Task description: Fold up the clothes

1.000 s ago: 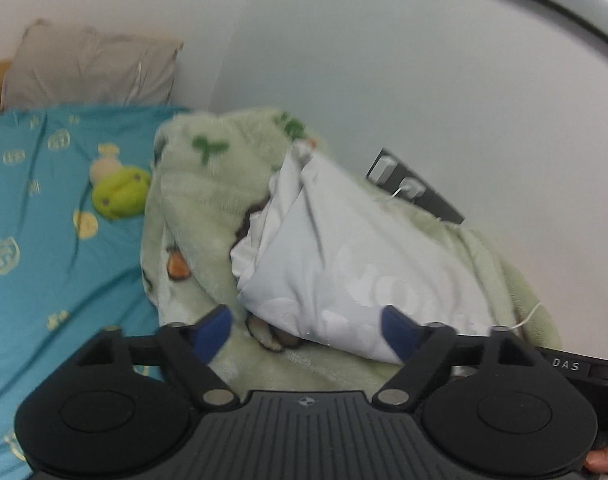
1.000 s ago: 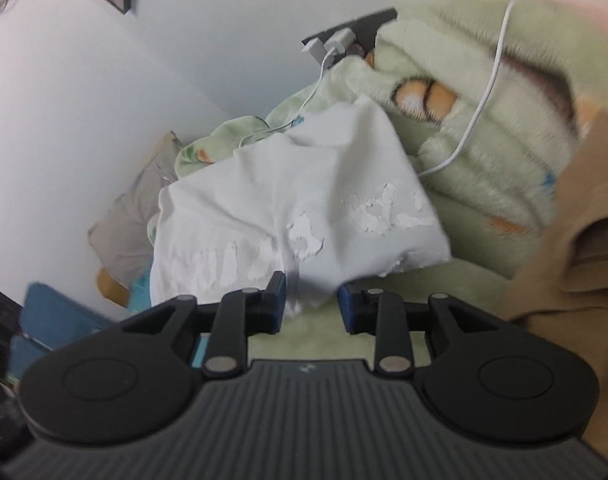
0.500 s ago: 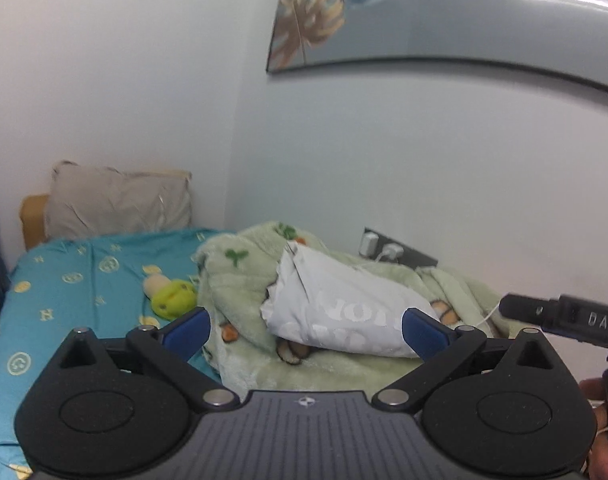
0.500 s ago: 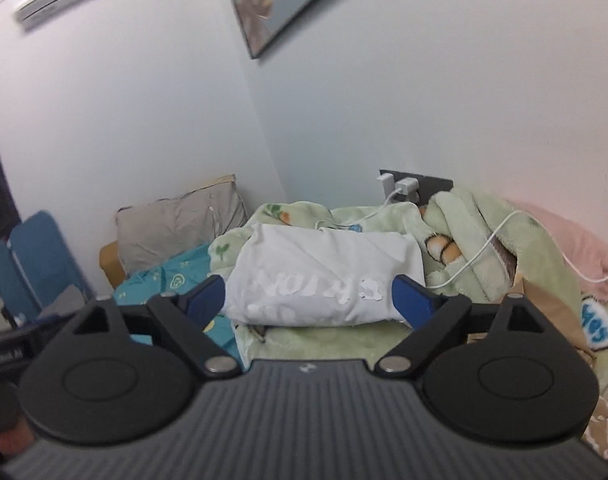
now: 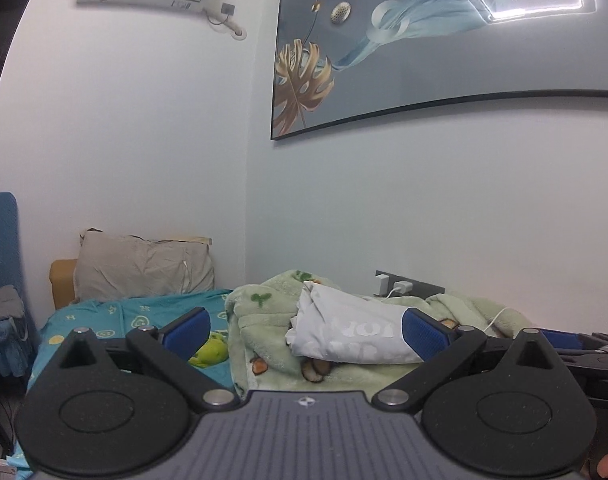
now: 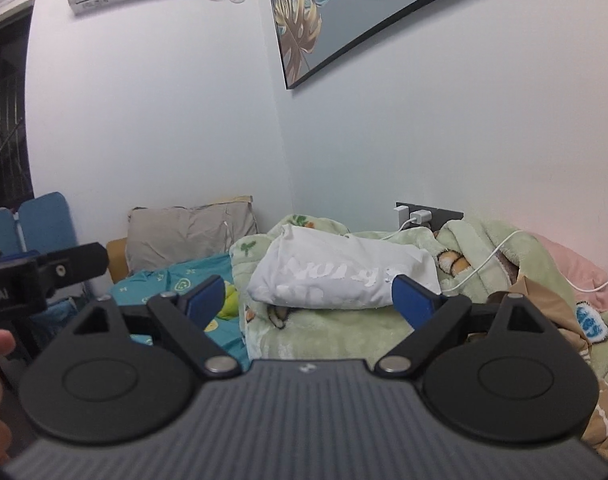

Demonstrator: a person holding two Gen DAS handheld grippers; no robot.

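A folded white garment (image 5: 348, 330) with pale printed letters lies on a green fleece blanket (image 5: 264, 320) on the bed. It also shows in the right wrist view (image 6: 344, 274). My left gripper (image 5: 306, 330) is open and empty, held back from the bed and apart from the garment. My right gripper (image 6: 308, 300) is open and empty too, also well back from the garment. The right gripper's body shows at the right edge of the left wrist view (image 5: 584, 346).
A grey pillow (image 5: 144, 270) leans at the bed head on a teal sheet (image 5: 116, 320). A green plush toy (image 5: 210, 350) lies by the blanket. White charger cables (image 6: 484, 264) run from a wall socket (image 6: 428, 216). Brown and pink bedding (image 6: 544, 300) lies at right.
Both grippers pulled back and up from the white garment, which now lies far off on the blanket. The right gripper went from nearly shut beside the garment to wide open.
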